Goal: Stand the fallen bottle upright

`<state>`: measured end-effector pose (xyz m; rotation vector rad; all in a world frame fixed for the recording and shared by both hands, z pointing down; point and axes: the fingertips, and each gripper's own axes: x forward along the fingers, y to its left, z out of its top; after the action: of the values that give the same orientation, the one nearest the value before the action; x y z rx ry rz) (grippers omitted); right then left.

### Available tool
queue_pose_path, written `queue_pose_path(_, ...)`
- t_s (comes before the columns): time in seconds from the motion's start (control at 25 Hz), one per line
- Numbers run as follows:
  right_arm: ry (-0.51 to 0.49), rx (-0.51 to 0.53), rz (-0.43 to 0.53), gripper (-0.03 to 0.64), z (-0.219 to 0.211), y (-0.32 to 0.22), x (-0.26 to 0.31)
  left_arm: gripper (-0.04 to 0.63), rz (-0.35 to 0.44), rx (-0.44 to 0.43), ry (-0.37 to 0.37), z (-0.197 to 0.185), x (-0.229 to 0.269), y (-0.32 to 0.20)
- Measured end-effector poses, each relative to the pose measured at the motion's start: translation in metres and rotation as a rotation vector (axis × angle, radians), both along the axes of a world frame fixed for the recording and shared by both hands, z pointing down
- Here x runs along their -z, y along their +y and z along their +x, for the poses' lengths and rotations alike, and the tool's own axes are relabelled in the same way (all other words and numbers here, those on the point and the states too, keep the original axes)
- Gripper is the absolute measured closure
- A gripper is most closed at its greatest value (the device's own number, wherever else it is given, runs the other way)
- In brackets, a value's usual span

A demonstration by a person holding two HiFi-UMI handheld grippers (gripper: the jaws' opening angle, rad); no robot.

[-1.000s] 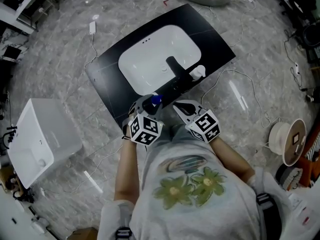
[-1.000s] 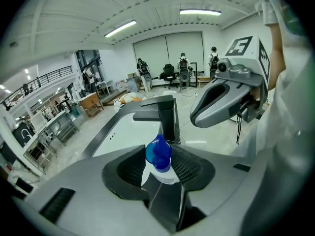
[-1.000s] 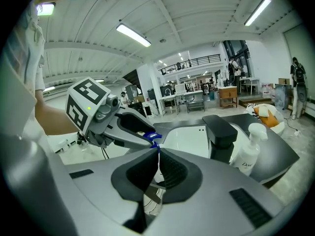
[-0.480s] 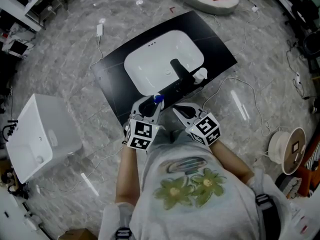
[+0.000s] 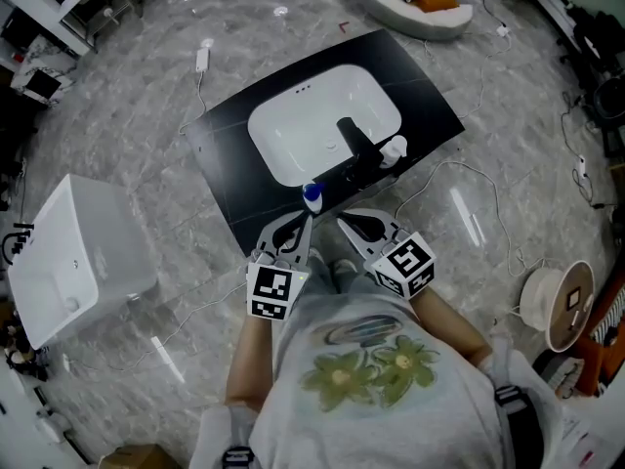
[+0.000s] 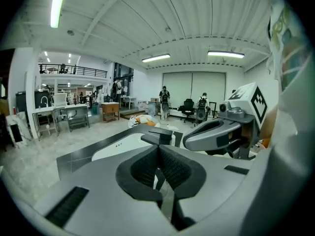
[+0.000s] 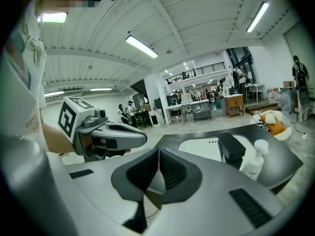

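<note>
Drawn back and lifted since the earlier frame, the left tongs (image 5: 296, 225) have left the small blue-capped bottle (image 5: 312, 195) and are now clenched on nothing. The bottle stands just ahead of their tips at the front edge of the black desk (image 5: 225, 154), its long axis apparently vertical. To its right, the right tongs (image 5: 350, 223) are also clenched empty and slightly farther off, while the black faucet (image 5: 354, 145) and white pump bottle (image 5: 389, 149) stand behind, out of the way.
</note>
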<state>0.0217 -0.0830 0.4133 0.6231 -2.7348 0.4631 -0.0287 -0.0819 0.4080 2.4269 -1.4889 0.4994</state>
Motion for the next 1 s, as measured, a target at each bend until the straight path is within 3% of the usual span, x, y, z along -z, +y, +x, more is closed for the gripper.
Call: queue_pose_path(1.0,0.009,-0.001,0.018,0.574,0.006,0.028,0.006,0.577,-0.018,0.021,-0.015,0.014,-0.010,0.038)
